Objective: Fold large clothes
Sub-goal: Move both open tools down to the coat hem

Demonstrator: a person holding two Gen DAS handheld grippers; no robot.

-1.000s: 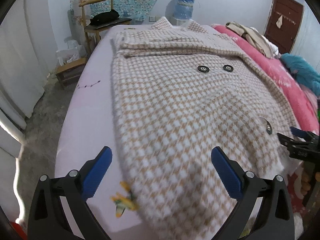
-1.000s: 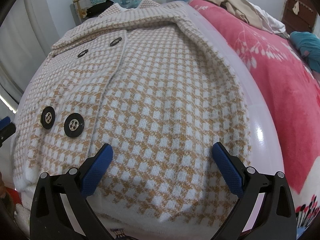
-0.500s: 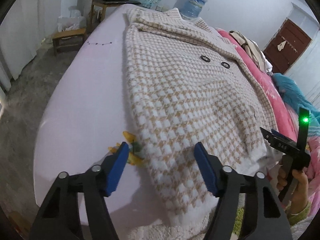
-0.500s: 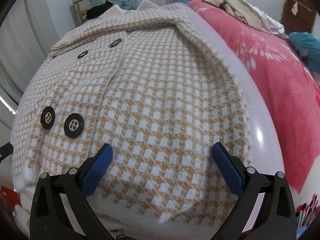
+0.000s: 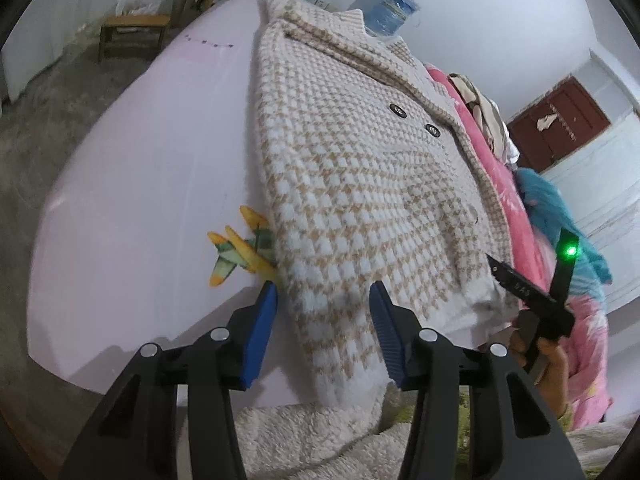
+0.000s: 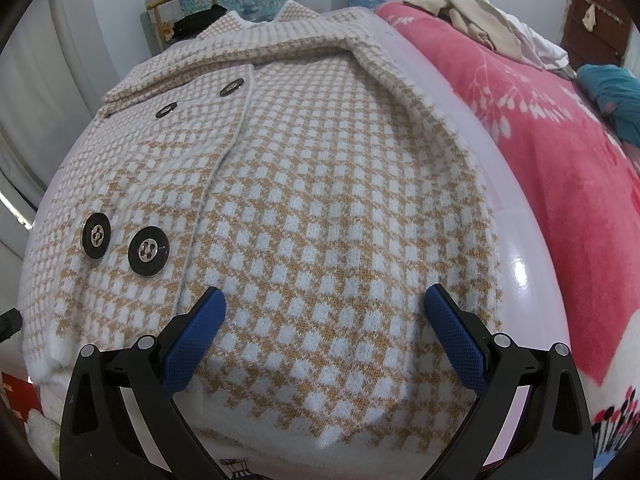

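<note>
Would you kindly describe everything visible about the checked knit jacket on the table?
The checked knit jacket is a thick, fuzzy tan-and-white houndstooth knit with a lapel collar and two pairs of black buttons. It lies face up and flat on the pale pink table, its white hem hanging over the near edge. The left gripper is closing around the hem corner; the right gripper hovers open over the hem.
</note>
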